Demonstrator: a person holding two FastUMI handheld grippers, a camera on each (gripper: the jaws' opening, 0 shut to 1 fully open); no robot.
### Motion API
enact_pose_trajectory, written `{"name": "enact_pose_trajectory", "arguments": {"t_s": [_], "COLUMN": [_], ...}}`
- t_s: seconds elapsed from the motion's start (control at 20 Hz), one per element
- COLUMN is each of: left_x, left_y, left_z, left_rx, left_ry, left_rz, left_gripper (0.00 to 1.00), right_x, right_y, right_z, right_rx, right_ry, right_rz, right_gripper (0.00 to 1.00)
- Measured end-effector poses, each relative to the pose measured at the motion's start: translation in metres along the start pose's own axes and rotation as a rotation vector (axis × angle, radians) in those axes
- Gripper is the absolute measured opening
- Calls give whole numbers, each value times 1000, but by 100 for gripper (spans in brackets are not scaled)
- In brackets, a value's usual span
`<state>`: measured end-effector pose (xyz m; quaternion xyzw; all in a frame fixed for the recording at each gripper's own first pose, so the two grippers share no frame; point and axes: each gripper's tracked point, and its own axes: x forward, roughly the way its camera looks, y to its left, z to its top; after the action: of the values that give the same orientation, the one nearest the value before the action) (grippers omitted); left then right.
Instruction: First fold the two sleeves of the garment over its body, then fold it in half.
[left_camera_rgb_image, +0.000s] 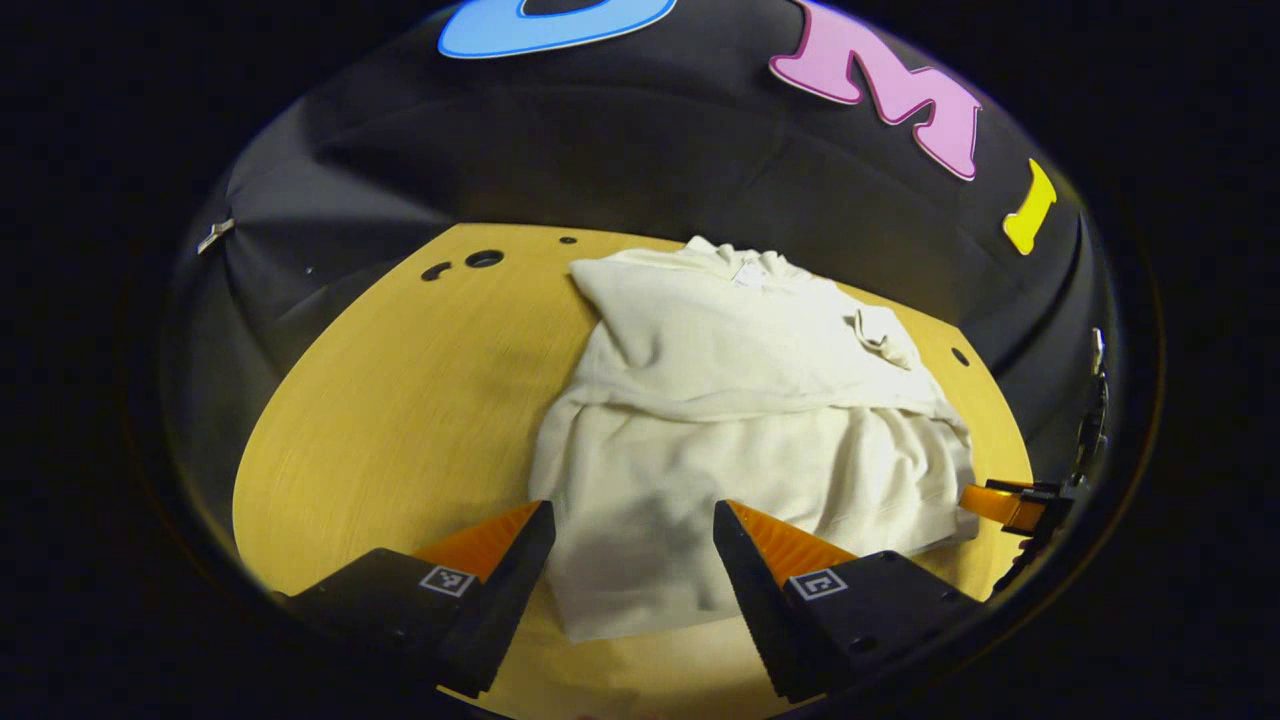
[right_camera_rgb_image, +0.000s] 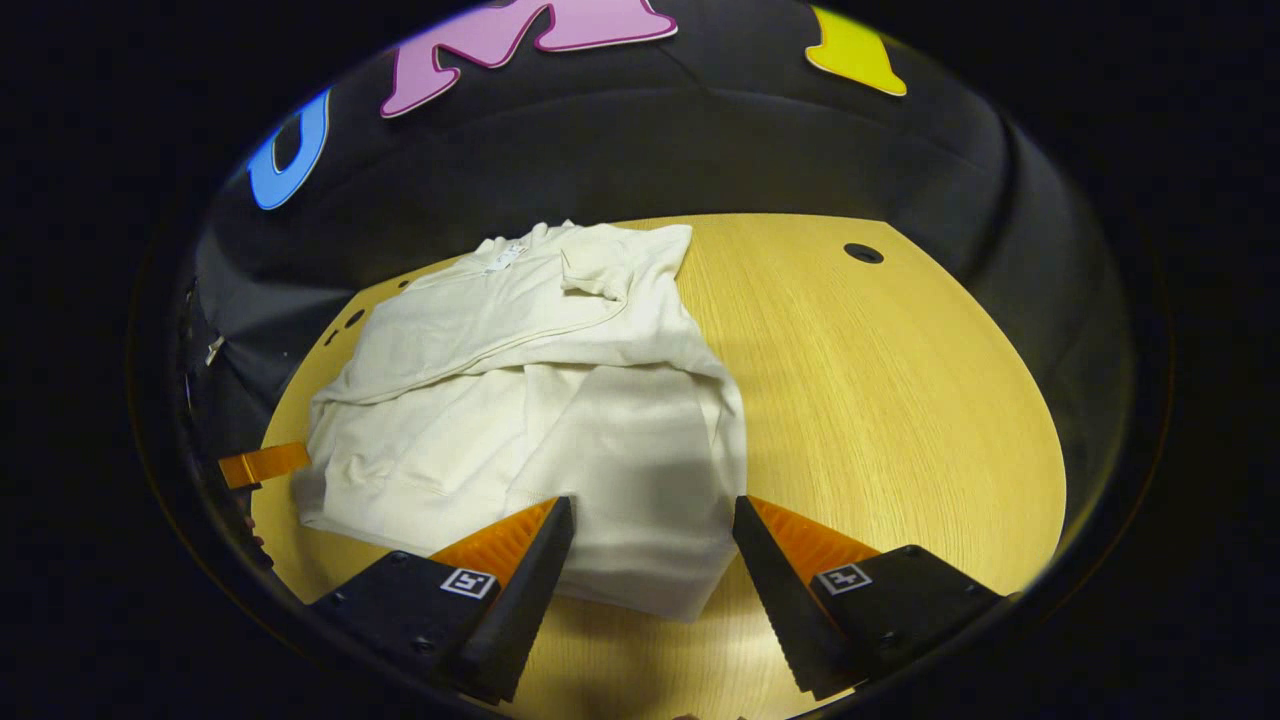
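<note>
Both of your grippers hang with jaws spread wide and nothing between them. In the left gripper view, the left gripper (left_camera_rgb_image: 632, 560) sits over the near hem of the garment (left_camera_rgb_image: 740, 420), which stretches away toward twelve o'clock on the table (left_camera_rgb_image: 400, 420), collar farthest off. Both sleeves look already laid across its body. In the right gripper view, the right gripper (right_camera_rgb_image: 650, 555) hovers over the same hem, cloth running toward eleven o'clock. By my reading, the half fold starts at this hem, equally near both hands.
</note>
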<state>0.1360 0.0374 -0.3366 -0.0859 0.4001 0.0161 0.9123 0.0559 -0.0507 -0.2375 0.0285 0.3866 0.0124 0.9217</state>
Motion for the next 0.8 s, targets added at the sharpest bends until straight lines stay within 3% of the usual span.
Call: {"name": "enact_pose_trajectory", "arguments": {"t_s": [0.25,0.6,0.8], "left_x": [4,9,9], "left_y": [14,4,-3], "left_z": [-39,-41,-43], "left_rx": [1,89,78], "left_ry": [60,51,49], "left_rz": [31,66,71], "left_gripper": [98,99,93], "right_x": [3,5,7], "right_y": [-2,-8,-10], "right_z": [-1,-4,-2], "right_rx": [14,-10,-15], "right_ry": [8,21,0], "right_rz": [-30,-85,-100], "right_gripper": [100,100,100]}}
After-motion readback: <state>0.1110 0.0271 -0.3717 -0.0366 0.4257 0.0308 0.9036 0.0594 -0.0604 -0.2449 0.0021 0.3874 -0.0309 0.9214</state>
